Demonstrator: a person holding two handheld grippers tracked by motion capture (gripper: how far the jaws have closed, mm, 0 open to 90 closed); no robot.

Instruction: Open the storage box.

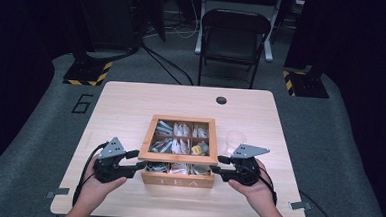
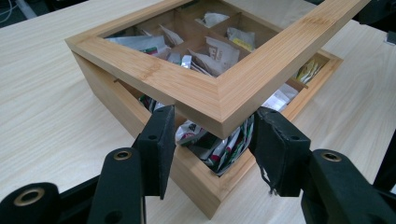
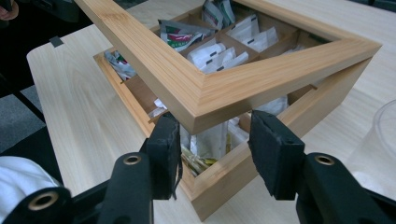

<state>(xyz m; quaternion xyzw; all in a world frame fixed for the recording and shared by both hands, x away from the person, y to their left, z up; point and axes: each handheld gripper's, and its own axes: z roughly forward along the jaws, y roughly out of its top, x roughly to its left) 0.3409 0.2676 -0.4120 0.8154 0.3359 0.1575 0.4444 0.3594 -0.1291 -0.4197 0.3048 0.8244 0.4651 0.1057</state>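
- High view: the tea box (image 1: pixel 178 180) sits near the front edge of the desk (image 1: pixel 121 104), in the middle.
- Its lid (image 2: pixel 205 88) is tipped up at the front.
- The left gripper (image 2: pixel 210 140) and right gripper (image 3: pixel 212 140) have jaws released, one at each front corner.
- Lift both corners evenly, I think, so the lid doesn't twist.
- Mind the clear cup (image 1: pixel 235 139) by the box.

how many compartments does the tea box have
9, in a three-by-three grid inside the tea box: three along the back, three across the middle, three at the front, partly hidden under the raised lid.

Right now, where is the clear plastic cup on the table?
In the high view, the clear cup stands on the table's right side, just right of the tea box, beyond the right gripper.
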